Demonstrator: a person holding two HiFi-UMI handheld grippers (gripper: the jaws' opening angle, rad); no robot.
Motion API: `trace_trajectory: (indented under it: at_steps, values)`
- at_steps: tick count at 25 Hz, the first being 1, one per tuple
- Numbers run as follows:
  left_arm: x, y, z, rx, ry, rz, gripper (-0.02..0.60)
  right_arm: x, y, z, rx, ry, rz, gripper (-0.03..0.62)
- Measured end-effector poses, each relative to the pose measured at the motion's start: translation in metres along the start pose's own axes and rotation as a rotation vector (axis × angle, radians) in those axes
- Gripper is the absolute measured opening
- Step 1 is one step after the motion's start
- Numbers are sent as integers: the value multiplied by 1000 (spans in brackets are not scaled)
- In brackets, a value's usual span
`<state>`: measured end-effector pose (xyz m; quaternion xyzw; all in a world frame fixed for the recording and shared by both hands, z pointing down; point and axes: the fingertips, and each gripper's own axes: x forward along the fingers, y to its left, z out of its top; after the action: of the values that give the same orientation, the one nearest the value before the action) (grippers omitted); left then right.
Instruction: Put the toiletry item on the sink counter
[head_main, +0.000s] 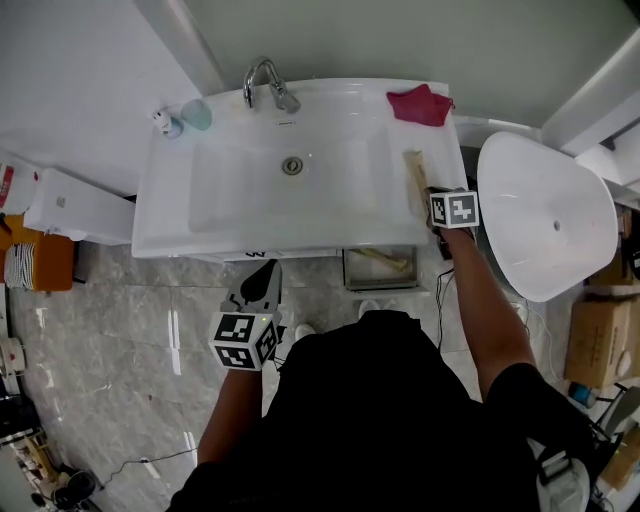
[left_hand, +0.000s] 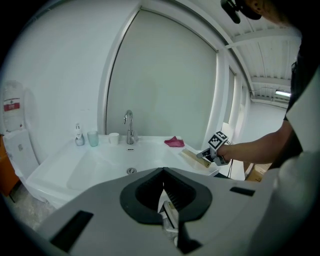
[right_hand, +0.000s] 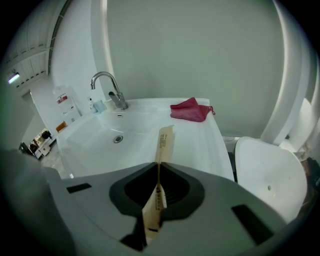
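Marble floor (head_main: 120, 340), white wall, white sink (head_main: 170, 225). Left gripper (head_main: 262, 285) is low, in front of the sink and clenched on a small pale sachet (left_hand: 169, 214). On the sink's back-left corner: bottle (head_main: 166, 123) and teal cup (head_main: 197, 114), contents can't tell. Tap (head_main: 266, 82) at back centre; basin holds only the drain (head_main: 292, 165). Open drawer (head_main: 348, 268) under the sink has a tan stick (head_main: 385, 259) in it. Red cloth (head_main: 420, 105) on back-right corner. Right gripper (right_hand: 158, 172) grasps the tan packet (head_main: 416, 180) on edge over the sink's right rim, long axis front-to-back, free end towards the cloth. Toilet (head_main: 545, 215) right of the sink.
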<state>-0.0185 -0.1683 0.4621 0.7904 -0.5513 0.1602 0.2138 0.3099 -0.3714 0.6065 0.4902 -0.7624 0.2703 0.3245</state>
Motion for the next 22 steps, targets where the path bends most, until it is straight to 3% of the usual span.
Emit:
trace_trajectory:
  at_steps: [15, 22]
  values:
    - [-13, -8, -8, 41, 22, -141, 6, -89, 59, 18, 174, -239, 102, 18]
    - [-18, -10, -13, 70, 36, -205, 6, -122, 90, 8, 144, -304, 99, 17]
